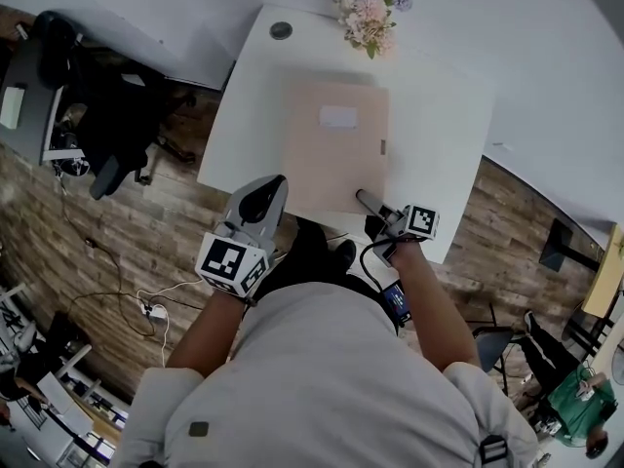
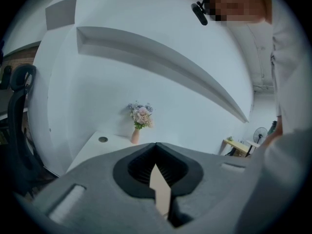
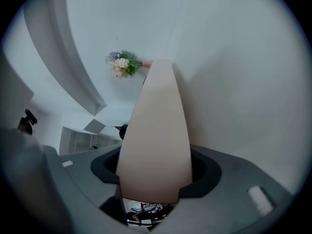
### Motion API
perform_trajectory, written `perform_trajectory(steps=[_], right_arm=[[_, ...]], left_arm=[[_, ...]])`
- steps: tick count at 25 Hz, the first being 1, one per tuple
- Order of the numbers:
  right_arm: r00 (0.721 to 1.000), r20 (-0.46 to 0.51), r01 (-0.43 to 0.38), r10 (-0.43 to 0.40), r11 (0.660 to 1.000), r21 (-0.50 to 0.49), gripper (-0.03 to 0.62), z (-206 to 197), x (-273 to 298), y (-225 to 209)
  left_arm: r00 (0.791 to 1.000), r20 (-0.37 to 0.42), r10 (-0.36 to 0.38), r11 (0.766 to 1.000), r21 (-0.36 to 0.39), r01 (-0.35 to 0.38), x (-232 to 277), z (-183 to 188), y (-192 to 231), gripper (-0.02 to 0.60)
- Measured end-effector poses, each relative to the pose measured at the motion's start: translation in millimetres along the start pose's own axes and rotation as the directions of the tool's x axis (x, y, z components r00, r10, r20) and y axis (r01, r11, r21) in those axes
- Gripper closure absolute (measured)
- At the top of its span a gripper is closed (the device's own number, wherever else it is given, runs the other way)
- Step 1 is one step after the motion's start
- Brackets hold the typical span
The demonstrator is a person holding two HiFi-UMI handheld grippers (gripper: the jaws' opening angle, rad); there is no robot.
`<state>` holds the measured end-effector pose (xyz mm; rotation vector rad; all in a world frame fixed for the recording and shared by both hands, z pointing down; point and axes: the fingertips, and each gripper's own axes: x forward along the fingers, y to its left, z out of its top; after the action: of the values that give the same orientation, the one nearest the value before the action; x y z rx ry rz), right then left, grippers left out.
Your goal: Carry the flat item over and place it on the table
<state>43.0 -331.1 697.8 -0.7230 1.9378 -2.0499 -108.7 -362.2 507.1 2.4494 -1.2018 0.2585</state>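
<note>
The flat item point(image 1: 336, 149) is a pale beige square board with a small white label. In the head view it lies level over the white table point(image 1: 444, 130); I cannot tell whether it touches the top. My left gripper point(image 1: 265, 203) is shut on its near left corner, and the left gripper view shows only a thin beige sliver of the board point(image 2: 160, 189) between the jaws. My right gripper point(image 1: 375, 208) is shut on the near right corner. In the right gripper view the board point(image 3: 156, 135) runs forward from the jaws, edge tilted.
A vase of flowers point(image 1: 369, 8) stands at the table's far edge, beside a round cable hole point(image 1: 281, 30). A black office chair point(image 1: 107, 115) and a desk stand to the left on the wooden floor. Cables point(image 1: 146, 305) lie on the floor near my left side.
</note>
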Motion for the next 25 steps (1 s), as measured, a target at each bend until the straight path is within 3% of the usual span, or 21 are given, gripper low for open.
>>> perform_trajectory(steps=[7,12,17,25], right_arm=[[1.000,0.004,-0.005,0.006,0.999,-0.047,0.290,-1,16,-7],[0.995,-0.012,0.102,-0.104,0.988,-0.112,0.289,-3,17,-26],[0.993,0.002,0.117,-0.118,0.983,-0.139,0.276,0,16,-31],[0.968,0.038,0.251,-0.249,0.941,-0.228,0.223,11,8,-50]], left_arm=[[0.999,-0.027,-0.022,0.999,-0.024,0.021,5,-12,11,0.581],[0.998,-0.048,-0.035,0.999,-0.034,0.033,8,-20,15,0.581],[0.997,-0.063,-0.047,0.998,-0.044,0.044,10,-26,14,0.581],[0.995,-0.079,-0.064,0.996,-0.066,0.058,14,-32,12,0.581]])
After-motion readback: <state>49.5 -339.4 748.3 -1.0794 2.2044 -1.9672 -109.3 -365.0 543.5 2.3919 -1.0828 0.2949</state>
